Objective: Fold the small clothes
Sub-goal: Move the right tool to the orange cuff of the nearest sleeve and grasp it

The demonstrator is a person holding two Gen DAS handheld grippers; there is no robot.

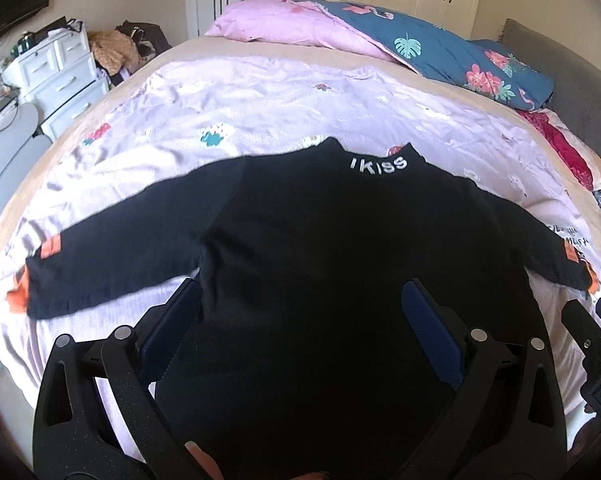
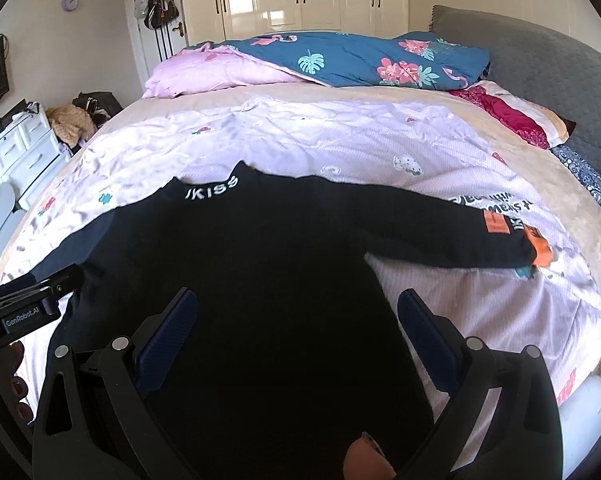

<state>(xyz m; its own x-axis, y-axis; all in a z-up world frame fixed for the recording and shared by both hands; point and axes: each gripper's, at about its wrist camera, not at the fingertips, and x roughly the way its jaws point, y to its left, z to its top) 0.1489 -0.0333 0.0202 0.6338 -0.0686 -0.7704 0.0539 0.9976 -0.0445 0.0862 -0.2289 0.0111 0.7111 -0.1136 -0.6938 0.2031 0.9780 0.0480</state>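
Bedroom, bed [image 1: 260,46] with lilac printed sheet [image 1: 260,100]: black sweater [image 1: 300,248] lies flat, sleeves spread, collar far, ready for folding; left tool [image 1: 302,326] and right tool [image 2: 298,330] hover over its body, jaws apart, holding nothing.

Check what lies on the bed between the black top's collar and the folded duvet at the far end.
Only the lilac printed sheet, wrinkled but bare, between collar and duvet; both wrist views show it.

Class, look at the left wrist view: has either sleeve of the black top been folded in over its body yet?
No: the black top lies flat on the bed sheet with both sleeves stretched straight out to the sides.
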